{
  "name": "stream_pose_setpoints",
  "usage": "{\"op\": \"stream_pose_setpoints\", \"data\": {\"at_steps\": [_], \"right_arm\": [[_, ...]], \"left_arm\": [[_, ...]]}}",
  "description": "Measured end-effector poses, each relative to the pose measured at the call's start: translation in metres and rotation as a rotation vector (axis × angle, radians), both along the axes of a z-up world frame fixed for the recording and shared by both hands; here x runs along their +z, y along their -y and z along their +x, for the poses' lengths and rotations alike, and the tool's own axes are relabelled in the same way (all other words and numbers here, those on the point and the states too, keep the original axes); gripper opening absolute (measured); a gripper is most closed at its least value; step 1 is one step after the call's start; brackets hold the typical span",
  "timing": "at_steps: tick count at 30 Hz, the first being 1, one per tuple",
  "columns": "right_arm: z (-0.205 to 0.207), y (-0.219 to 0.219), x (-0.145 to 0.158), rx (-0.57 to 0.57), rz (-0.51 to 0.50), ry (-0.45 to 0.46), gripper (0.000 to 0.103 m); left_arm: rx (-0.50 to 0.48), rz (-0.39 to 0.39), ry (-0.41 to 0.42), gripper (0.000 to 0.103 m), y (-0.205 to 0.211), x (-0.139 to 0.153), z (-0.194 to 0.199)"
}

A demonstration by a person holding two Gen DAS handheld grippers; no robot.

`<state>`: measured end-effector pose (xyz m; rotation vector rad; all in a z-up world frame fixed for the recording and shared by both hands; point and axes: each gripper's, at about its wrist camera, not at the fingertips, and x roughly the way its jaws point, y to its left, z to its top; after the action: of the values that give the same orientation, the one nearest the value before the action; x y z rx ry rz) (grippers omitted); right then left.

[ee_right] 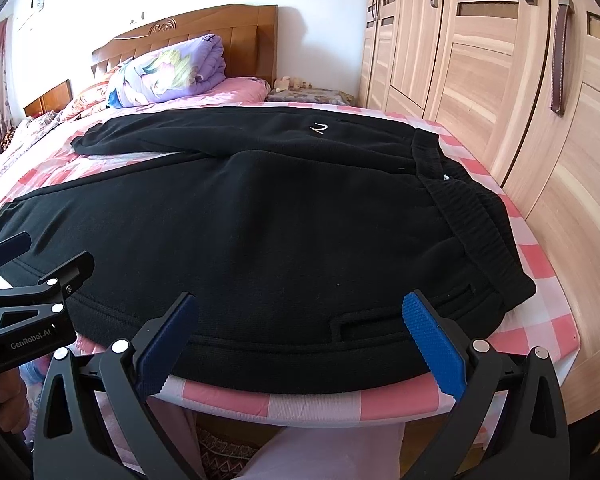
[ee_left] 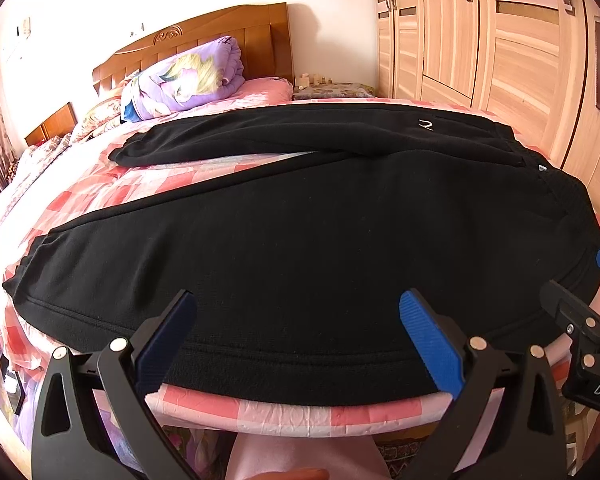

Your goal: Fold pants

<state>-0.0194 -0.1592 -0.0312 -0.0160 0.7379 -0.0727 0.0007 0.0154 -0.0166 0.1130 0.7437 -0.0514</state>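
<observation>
1. The black pants (ee_left: 300,232) lay spread flat on the pink checked bed (ee_left: 300,412), legs apart, waistband toward the wardrobe (ee_right: 500,80).
2. The left gripper (ee_left: 298,320) and right gripper (ee_right: 300,320) hovered at the near edge, jaws wide apart, holding nothing.
3. Pinching only the top layer could have left the fold lopsided.
4. Catching the sheet too could have dragged it along.

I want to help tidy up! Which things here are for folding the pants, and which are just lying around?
For the job:
- black pants, spread flat on the bed
- left gripper, fingers open
- right gripper, fingers open
- checked bedsheet under the pants

Just lying about:
- purple folded quilt
- wooden headboard
- wardrobe
</observation>
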Motion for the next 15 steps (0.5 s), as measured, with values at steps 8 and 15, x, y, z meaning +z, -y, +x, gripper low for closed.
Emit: {"op": "stream_pose_setpoints", "data": {"at_steps": [8,15], "right_arm": [[0.0019,0.0050,-0.0017,0.001,0.014,-0.012,0.099],[0.0026,0.0073,-0.0034,0.000,0.023,-0.020,0.099]], "left_arm": [[0.002,0.005,-0.003,0.102,-0.0021,-0.0038,0.0003],[0.002,0.011,-0.010,0.102,0.0011,-0.0060,0.0011]]}}
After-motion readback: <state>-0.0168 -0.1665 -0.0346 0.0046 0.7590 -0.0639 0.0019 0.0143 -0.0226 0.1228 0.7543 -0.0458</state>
